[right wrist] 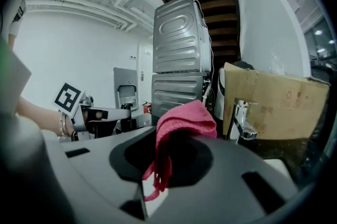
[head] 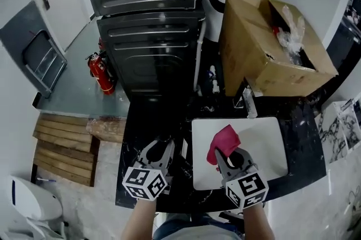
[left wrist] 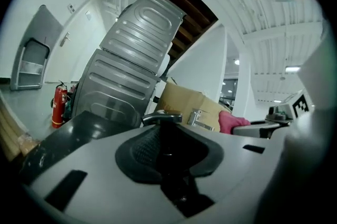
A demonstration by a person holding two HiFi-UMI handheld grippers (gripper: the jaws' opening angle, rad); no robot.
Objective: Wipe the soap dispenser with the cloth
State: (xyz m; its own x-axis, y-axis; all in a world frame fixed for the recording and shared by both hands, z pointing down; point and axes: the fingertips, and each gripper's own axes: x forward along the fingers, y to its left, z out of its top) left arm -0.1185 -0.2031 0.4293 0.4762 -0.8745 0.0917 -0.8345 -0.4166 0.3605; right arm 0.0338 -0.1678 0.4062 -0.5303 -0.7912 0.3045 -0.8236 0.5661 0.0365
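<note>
My left gripper (head: 162,147) hangs over the black counter (head: 141,120), left of the white sink (head: 265,143). In the left gripper view its jaws (left wrist: 164,131) are shut on a dark soap dispenser (left wrist: 167,146) whose pump head (left wrist: 162,118) sticks up past the fingertips. In the head view the bottle is lost against the dark counter. My right gripper (head: 224,151) is over the sink, shut on a pink cloth (head: 223,142). The cloth (right wrist: 181,119) bunches above the right gripper's jaws (right wrist: 176,141) and a strand hangs down between them. The two grippers are side by side, apart.
A chrome faucet (right wrist: 240,119) stands behind the sink, before an open cardboard box (head: 265,47). Stacked grey machines (head: 149,25) fill the back. A red fire extinguisher (head: 100,72) and wooden slats (head: 62,149) are on the floor at left.
</note>
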